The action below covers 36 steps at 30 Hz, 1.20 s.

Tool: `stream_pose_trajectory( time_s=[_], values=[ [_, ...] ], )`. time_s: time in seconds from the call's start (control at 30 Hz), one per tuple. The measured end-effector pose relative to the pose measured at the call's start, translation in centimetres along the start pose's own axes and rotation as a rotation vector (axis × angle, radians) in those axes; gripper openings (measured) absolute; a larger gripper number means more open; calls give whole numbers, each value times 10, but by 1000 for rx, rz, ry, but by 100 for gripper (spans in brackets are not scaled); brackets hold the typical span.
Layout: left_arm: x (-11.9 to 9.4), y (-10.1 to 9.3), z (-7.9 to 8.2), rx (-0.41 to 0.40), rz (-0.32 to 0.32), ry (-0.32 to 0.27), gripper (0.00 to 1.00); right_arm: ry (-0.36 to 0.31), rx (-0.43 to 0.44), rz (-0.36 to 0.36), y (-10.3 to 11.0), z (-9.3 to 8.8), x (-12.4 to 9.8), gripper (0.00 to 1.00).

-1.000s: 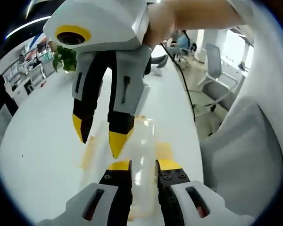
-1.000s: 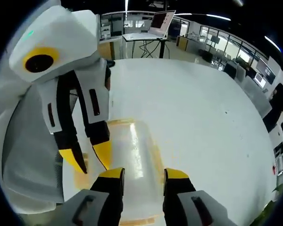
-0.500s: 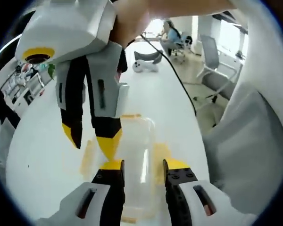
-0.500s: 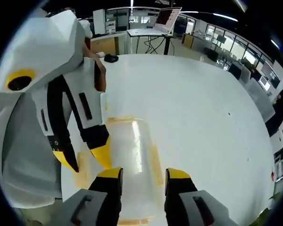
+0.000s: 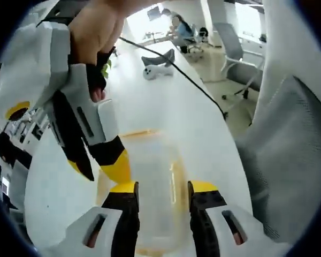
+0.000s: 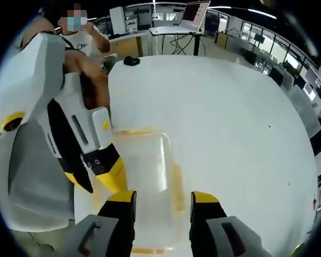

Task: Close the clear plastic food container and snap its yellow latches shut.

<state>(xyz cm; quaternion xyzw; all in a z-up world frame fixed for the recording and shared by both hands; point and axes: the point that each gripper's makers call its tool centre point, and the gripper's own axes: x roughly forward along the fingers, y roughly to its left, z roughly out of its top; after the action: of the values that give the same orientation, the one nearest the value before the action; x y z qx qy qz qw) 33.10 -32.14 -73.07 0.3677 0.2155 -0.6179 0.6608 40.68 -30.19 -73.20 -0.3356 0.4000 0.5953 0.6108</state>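
L hand-held gripper (image 5: pixel 161 188): jaws spread, straddling the clear container (image 5: pixel 152 187) w/o pinching it. R hand-held gripper (image 6: pixel 163 199): jaws also spread, over the same container (image 6: pixel 144 182). Each gripper enters the other's view from ~10 o'clock, yellow tips at the container's edge. Container lies flat on white table (image 6: pixel 224 123), lid on, long axis running 6–12 o'clock away from both cams. Yellow latches (image 6: pixel 176 187) along its long sides; latched or not, can't tell.
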Motion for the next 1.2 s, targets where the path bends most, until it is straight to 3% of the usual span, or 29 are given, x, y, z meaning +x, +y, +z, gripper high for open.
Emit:
stream_pose_trajectory(
  time_s=[0.43, 0.7, 0.83, 1.07, 1.2],
  values=[
    [6, 2, -1, 137, 104, 3, 35, 32, -47, 86, 3, 2, 4, 38],
    [8, -1, -4, 214, 130, 33, 37, 39, -87, 159, 5, 3, 6, 36],
    [8, -1, -4, 227, 138, 43, 37, 68, -69, 203, 5, 2, 8, 36],
    [9, -1, -5, 257, 149, 58, 37, 91, 77, 311, 7, -3, 10, 37],
    [9, 0, -5, 262, 154, 61, 36, 98, 85, 328, 7, -4, 13, 38]
  ],
)
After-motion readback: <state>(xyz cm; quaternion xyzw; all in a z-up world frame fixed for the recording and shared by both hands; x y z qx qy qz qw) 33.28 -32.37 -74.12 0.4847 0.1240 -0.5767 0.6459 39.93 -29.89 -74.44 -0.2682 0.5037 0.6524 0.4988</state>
